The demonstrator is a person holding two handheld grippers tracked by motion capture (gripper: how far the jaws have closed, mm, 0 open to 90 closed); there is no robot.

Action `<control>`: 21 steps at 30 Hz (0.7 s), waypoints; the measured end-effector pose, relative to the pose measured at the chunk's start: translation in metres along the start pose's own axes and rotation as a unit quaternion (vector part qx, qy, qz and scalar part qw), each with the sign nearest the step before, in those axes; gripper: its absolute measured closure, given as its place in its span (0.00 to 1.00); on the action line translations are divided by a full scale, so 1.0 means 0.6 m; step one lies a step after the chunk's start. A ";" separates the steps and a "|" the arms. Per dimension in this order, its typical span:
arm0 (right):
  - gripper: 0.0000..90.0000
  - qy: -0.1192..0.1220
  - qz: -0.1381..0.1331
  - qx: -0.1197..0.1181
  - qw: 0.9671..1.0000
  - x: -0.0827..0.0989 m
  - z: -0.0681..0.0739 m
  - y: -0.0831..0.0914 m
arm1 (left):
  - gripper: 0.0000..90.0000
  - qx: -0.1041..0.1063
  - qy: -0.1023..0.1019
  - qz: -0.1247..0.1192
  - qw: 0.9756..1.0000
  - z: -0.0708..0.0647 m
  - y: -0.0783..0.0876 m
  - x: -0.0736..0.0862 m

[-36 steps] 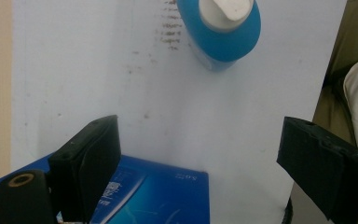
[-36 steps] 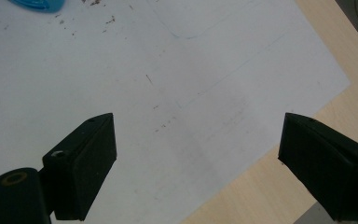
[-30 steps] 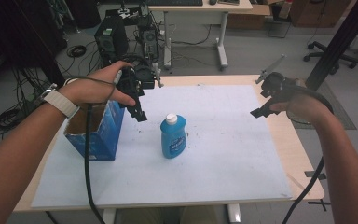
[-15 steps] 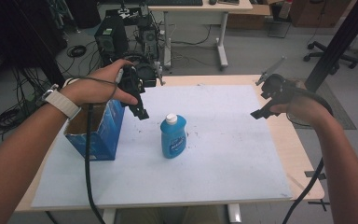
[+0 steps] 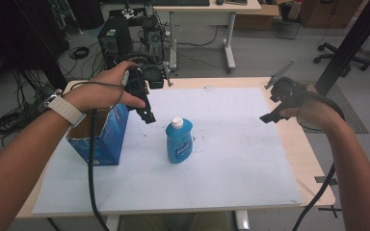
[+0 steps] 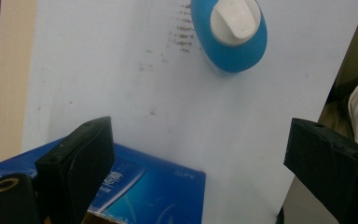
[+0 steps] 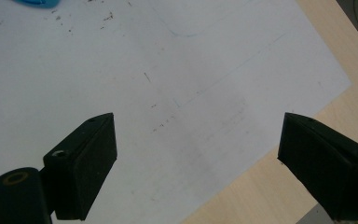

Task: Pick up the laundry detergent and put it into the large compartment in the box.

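Left gripper [image 5: 147, 114] held above the gap between box and bottle, jaws spread wide after just opening further, nothing between them. Right gripper [image 5: 270, 115] raised over the far right part of the sheet, well apart from the bottle, jaws likewise spread and empty.

Two containers on the table [image 5: 313, 159]. One blue bottle [image 5: 178, 142], upright near the middle of the white sheet [image 5: 231, 159], closed with a white cap [image 5: 176, 122]; contents not visible through the blue wall. Seen from above in the left gripper view as a blue oval [image 6: 228, 35] with the white cap at its centre. One blue cardboard box [image 5: 103, 139], open at the top, standing at the left edge of the sheet, just beside the left gripper and near the bottle without touching it; inside too dark to tell what, if anything, lies there.

Label on the bottle's front: white and dark print, too small to read. Pale printing on the box's side [image 6: 144, 186] in the left gripper view, blurred and not legible.

Counted: one bottle, one cap, one box, one sheet, two grippers.
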State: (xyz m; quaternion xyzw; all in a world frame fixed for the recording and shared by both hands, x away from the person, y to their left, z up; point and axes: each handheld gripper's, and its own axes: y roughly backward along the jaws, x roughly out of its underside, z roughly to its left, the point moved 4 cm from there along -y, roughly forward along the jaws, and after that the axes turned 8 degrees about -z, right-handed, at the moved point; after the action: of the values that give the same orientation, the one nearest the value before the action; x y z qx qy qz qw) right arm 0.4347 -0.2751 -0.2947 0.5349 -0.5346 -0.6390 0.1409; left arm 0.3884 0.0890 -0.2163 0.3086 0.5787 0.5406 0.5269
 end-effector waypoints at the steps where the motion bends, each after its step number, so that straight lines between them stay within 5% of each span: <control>1: 0.13 0.000 0.000 0.000 1.000 0.000 0.000 0.000 | 0.10 0.000 0.000 0.000 1.000 0.000 0.000 0.000; 21: 0.13 0.001 -0.003 0.004 1.000 -0.002 0.000 0.002 | 0.09 -0.002 0.072 0.000 0.997 -0.008 0.019 -0.014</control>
State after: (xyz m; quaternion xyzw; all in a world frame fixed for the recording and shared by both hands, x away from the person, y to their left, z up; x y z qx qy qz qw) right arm 0.4345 -0.2744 -0.2929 0.5376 -0.5354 -0.6367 0.1379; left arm 0.3836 0.0824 -0.2036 0.2676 0.6143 0.5625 0.4844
